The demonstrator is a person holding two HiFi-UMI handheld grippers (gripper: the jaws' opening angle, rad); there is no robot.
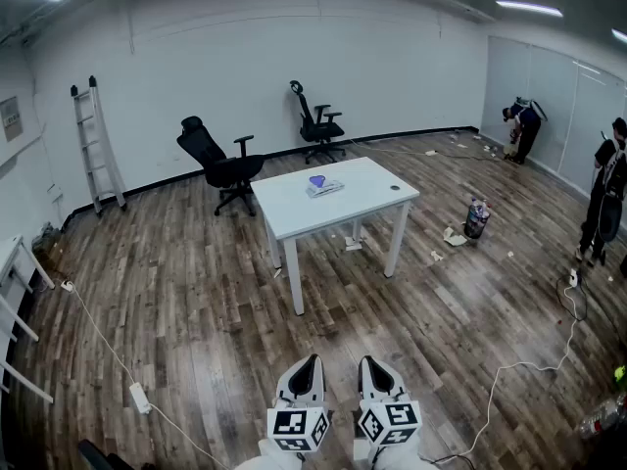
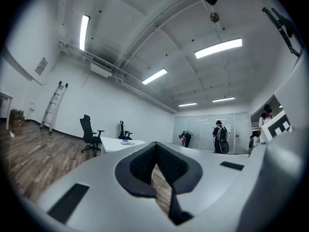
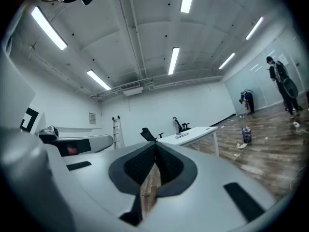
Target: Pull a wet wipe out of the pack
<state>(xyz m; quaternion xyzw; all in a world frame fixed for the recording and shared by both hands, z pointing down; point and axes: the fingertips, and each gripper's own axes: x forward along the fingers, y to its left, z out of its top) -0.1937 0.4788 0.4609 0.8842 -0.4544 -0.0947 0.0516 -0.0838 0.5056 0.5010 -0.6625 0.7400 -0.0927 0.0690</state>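
While the wood floor (image 1: 196, 302) fills most of the head view, a white table (image 1: 362, 199) stands mid-room w/ a black office chair (image 1: 220, 164) off its far-left corner. The wet wipe pack (image 1: 324, 185) lies on the tabletop toward the far edge, approx mid-length. Left gripper (image 1: 311, 360) & right gripper (image 1: 368, 362) are held low, side by side, well apart from the table, pointing fwd at it; each gripper's jaws are pressed together at the tips w/ nothing between.
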